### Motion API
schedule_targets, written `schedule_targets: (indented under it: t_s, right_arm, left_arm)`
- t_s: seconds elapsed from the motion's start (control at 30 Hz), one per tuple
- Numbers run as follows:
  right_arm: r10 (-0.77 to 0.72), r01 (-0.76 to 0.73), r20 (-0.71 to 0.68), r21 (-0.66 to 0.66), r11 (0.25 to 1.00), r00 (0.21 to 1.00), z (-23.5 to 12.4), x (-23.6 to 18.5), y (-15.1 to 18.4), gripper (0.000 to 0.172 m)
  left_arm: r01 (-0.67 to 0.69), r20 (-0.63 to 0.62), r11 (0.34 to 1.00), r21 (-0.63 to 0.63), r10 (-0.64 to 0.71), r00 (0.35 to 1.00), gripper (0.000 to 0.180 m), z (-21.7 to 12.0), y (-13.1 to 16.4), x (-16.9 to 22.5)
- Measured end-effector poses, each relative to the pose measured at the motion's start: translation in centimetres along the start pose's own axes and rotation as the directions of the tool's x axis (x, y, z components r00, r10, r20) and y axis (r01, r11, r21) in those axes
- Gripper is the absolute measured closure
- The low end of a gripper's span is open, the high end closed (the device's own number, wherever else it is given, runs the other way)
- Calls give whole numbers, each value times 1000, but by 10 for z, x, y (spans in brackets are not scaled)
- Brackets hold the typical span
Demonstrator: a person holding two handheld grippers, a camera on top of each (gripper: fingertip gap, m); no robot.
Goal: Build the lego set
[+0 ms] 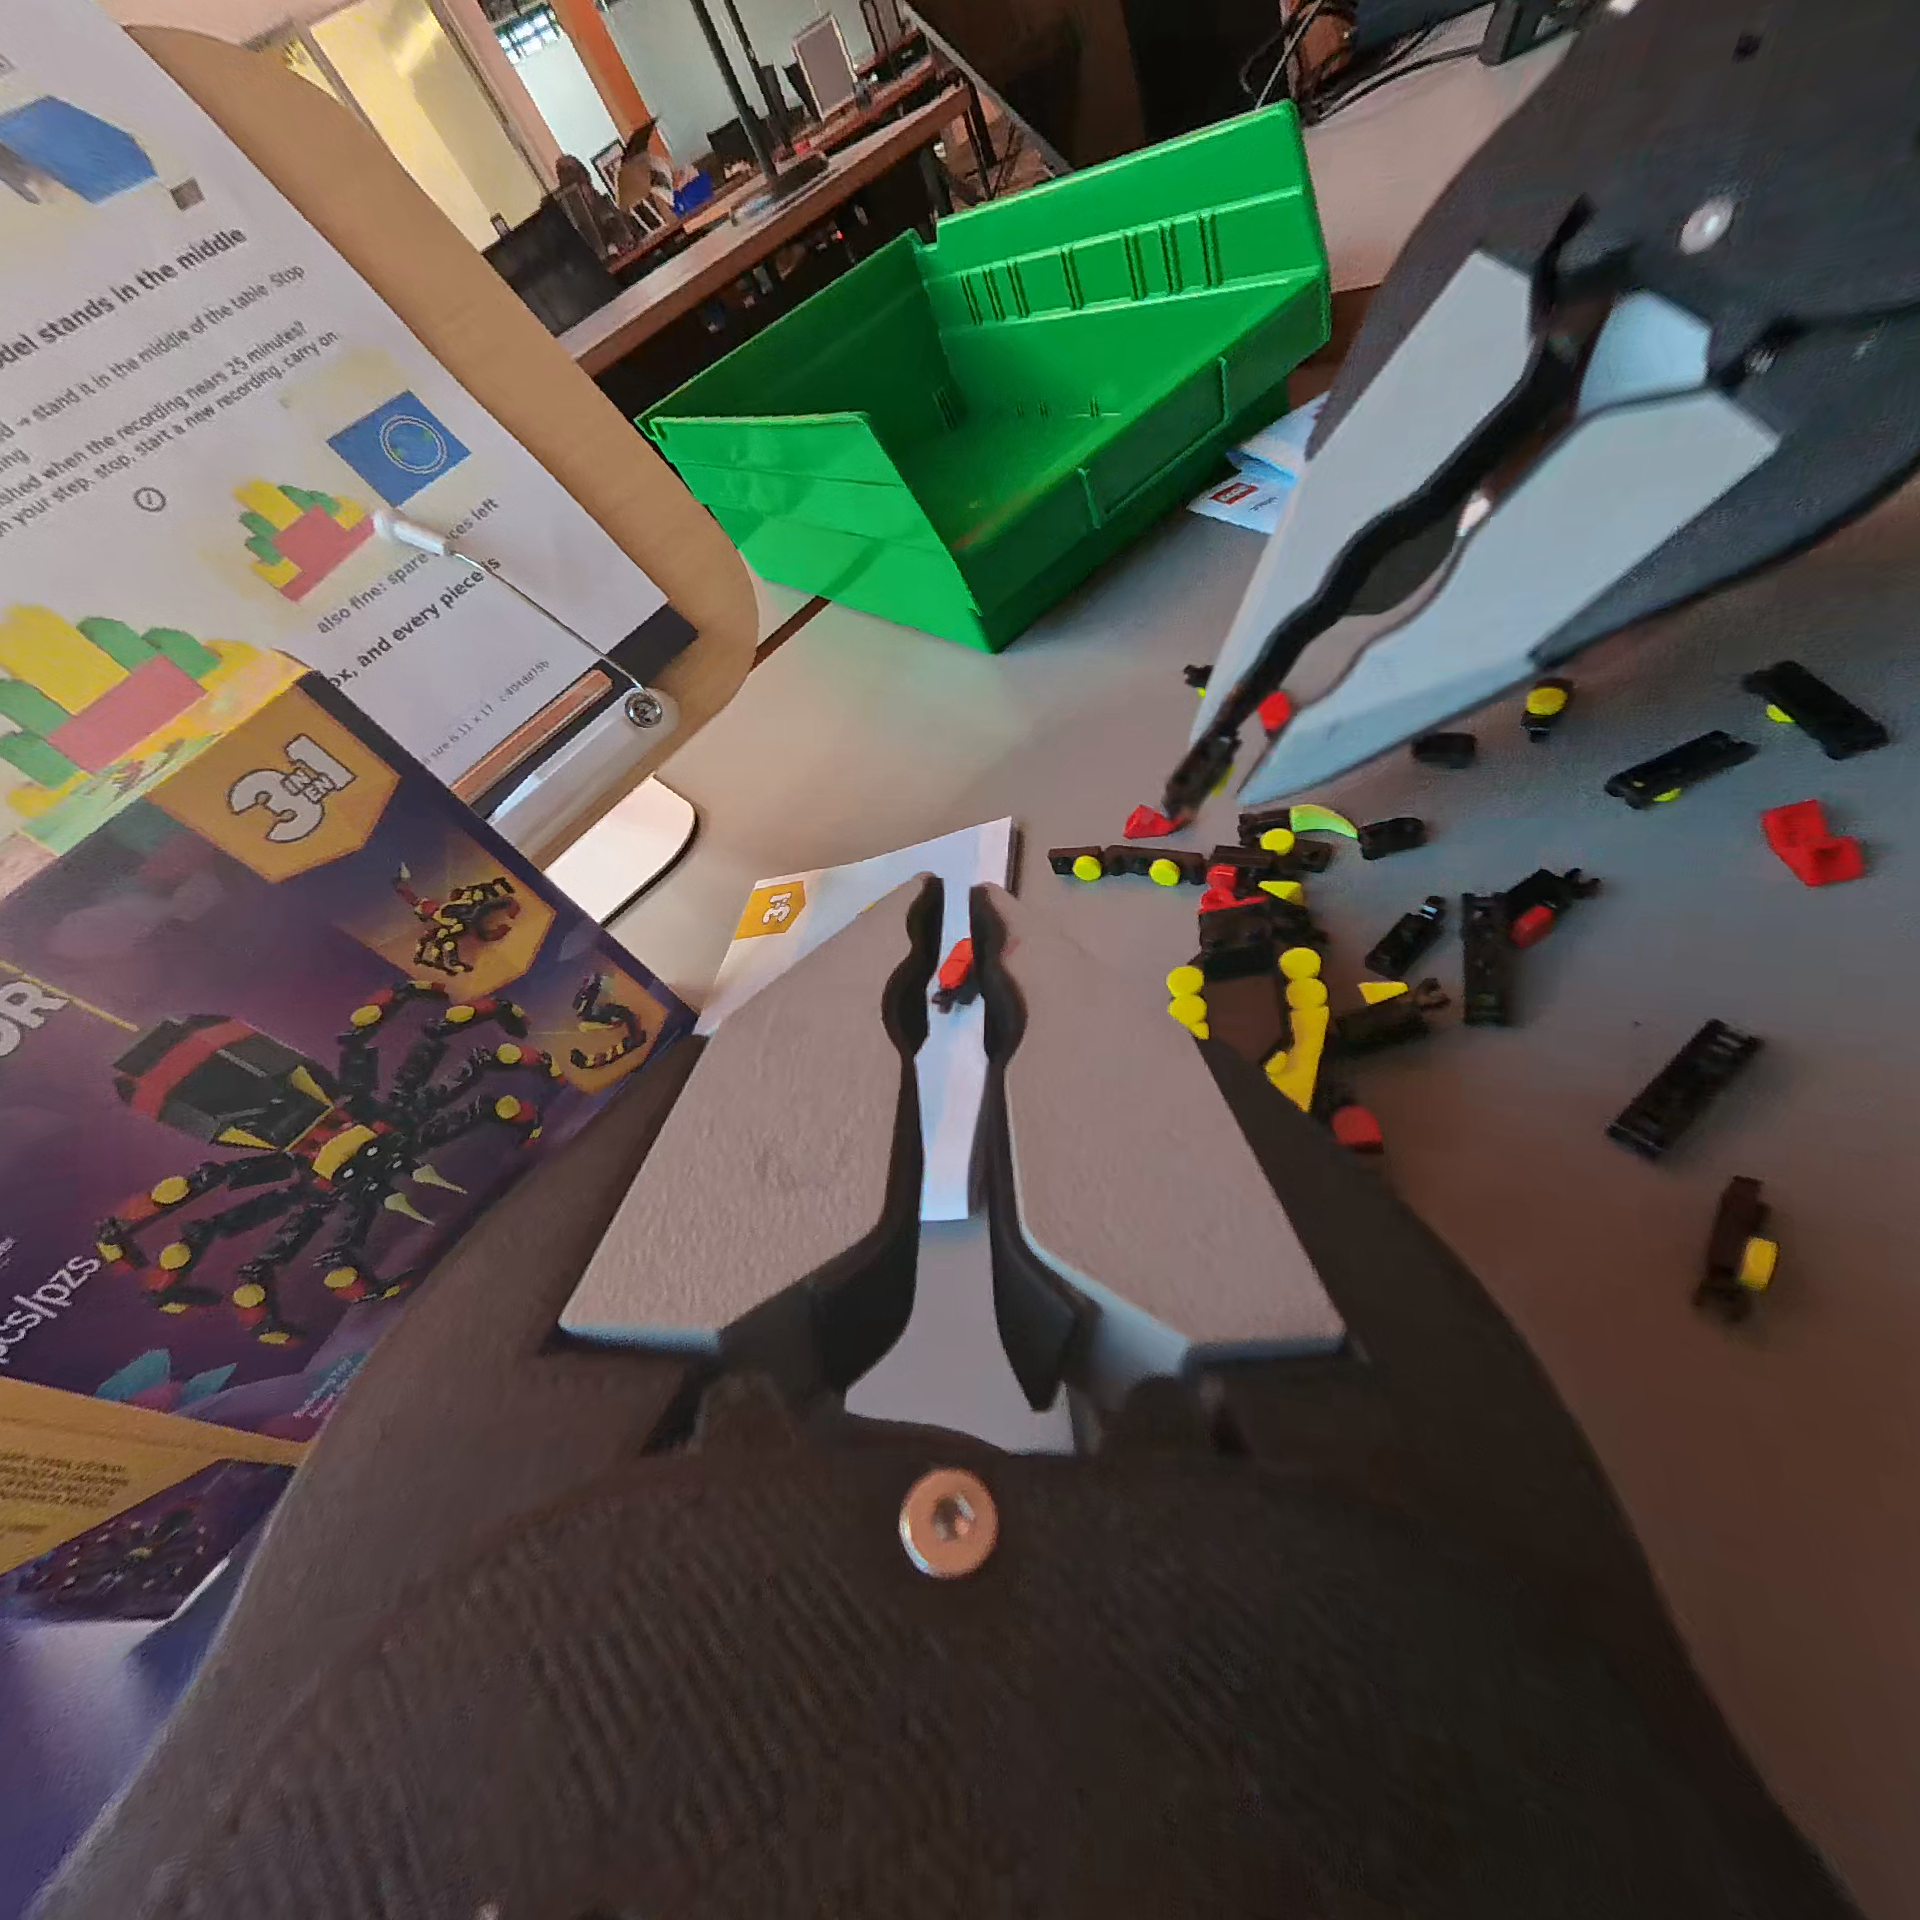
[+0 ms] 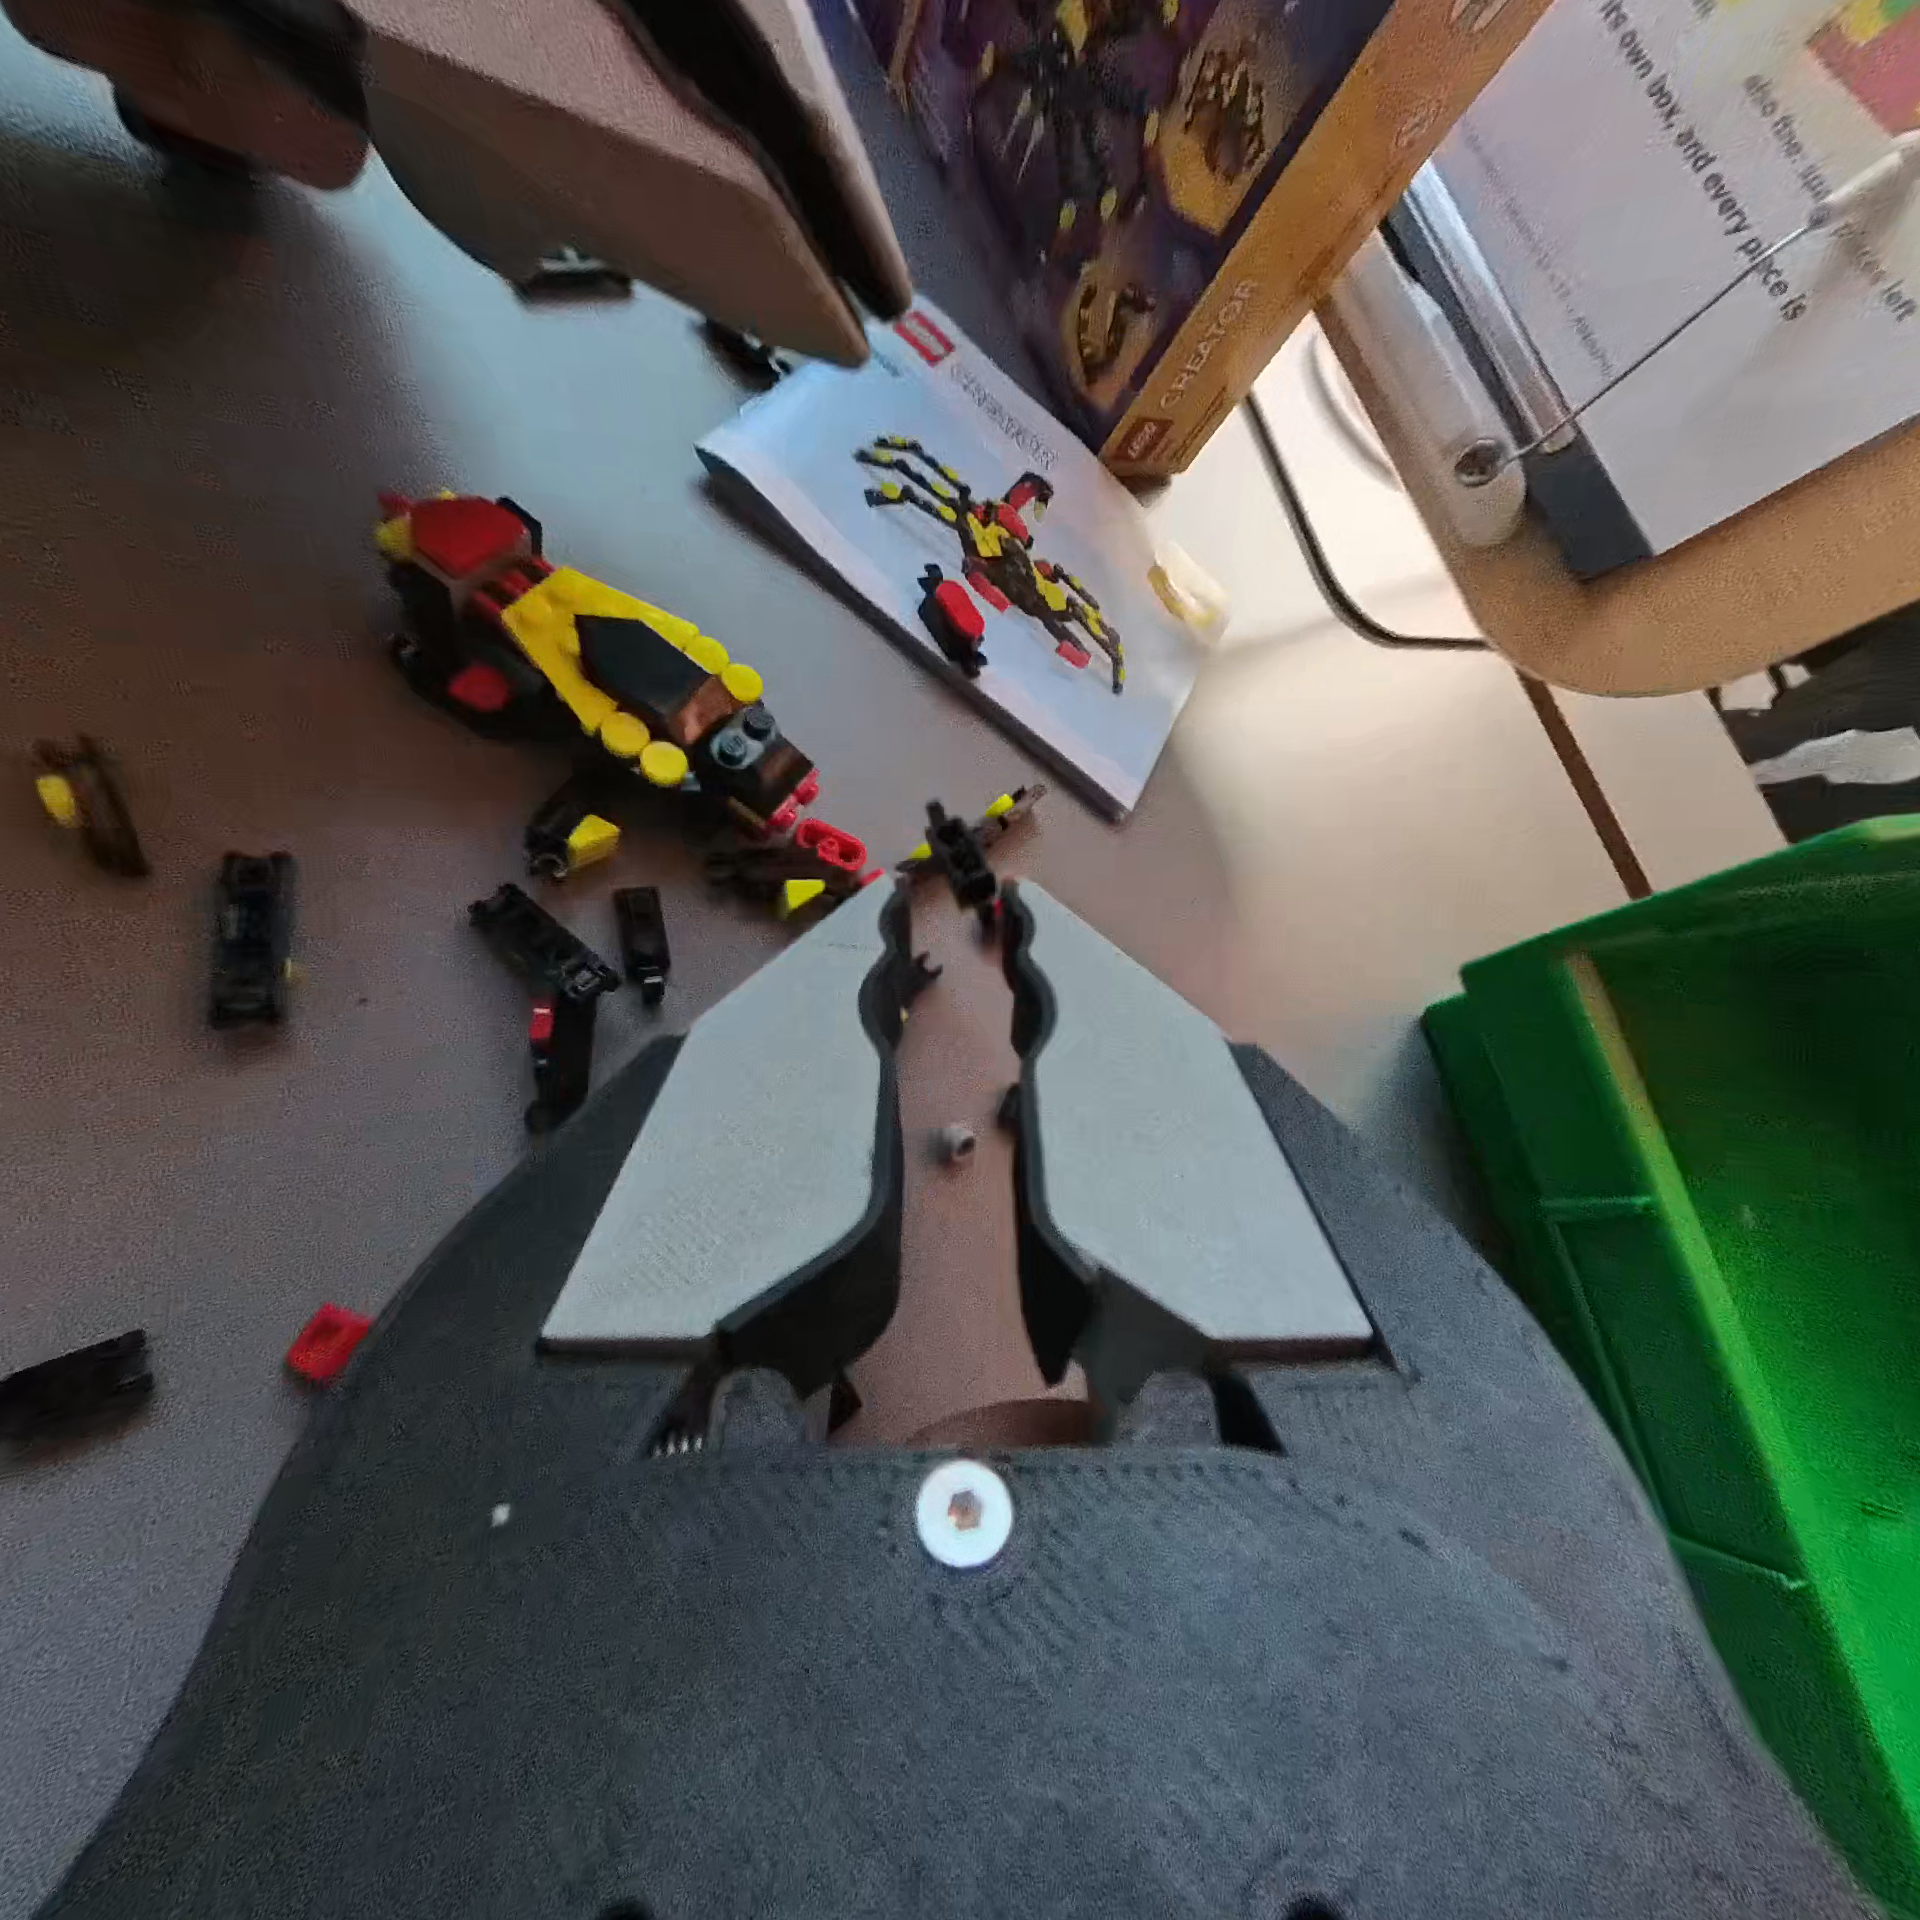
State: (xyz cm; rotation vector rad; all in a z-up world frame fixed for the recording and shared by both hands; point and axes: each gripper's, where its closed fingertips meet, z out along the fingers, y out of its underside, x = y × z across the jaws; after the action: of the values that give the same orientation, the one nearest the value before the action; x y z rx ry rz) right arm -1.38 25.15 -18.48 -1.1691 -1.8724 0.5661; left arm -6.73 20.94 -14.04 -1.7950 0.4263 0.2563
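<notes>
Main risk sits at the right tongs (image 2: 951, 899): parted a little, clamping nothing, with a small black piece (image 2: 961, 862) lying on the desk (image 1: 883, 727) just at the tips and seemingly brushing one finger (image 2: 1023, 935). Looks likely to skid or tip at any nudge and to scatter the loose bricks (image 1: 1475, 956) beside the part-built black, yellow and red model (image 2: 582, 644). Left tongs (image 1: 951, 899) at a thin slit over the white booklet (image 1: 821, 894), nothing plainly gripped; could snag and drag the paper if lowered. Smooth grey surface, offering little to stop small parts sliding. Green bin (image 1: 997, 416) near, purple toy box (image 1: 312, 1039) and printed sheet on a wooden stand (image 1: 312, 364) alongside. Beyond, long tables (image 1: 790, 208) in a bright workroom
</notes>
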Motion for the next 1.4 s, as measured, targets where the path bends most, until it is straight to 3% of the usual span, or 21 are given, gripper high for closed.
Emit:
schedule_targets:
  t_s: [0.13, 0.37, 0.57, 0.73, 0.9, 1.0, 1.07, 1.2, 1.3, 1.4]
  right_arm:
    - [10, -11, -14, -31, 999, 1000, 2, 3, 7, 151]
    - [186, -173, -92, 133, 976, 978, -6, 37, 0, 150]
    - [189, -119, -287, 242, 963, 939, -26, 67, -2, 155]
    - [190, -35, -456, 326, 945, 870, -55, 84, -1, 160]
    - [85, 126, -662, 265, 956, 745, -87, 86, 0, 172]
    - [26, 123, -701, 161, 979, 713, -89, 78, 10, 172]
    - [-18, 98, -761, 60, 993, 648, -98, 78, 22, 169]
    - [-51, 20, -789, -50, 999, 613, -113, 61, 42, 169]
    - [-31, -47, -791, -75, 996, 611, -126, 46, 53, 168]
    - [-51, -93, -806, -130, 987, 590, -139, 36, 65, 167]
  left_arm:
    - [18, 3, 999, -30, -18, 1000, 174, 1, 6, -5]
    - [1, 53, 999, -37, 0, 999, 164, 2, 11, -21]
    - [-20, 167, 999, 28, 15, 986, 166, -4, 10, -50]
    - [11, 276, 986, 169, -58, 959, 175, -24, -2, -70]
    - [-64, 359, 966, 250, -31, 933, 180, -41, -11, -70]
    - [1, 351, 973, 230, -84, 933, 180, -48, -9, -64]
    - [55, 373, 973, 224, -138, 917, 180, -59, -7, -61]
    - [75, 350, 987, 145, -122, 929, 180, -76, -3, -30]
    - [34, 353, 999, 39, -46, 934, 180, -86, 6, -11]
    - [97, 329, 991, -90, -62, 942, 177, -92, 26, -4]
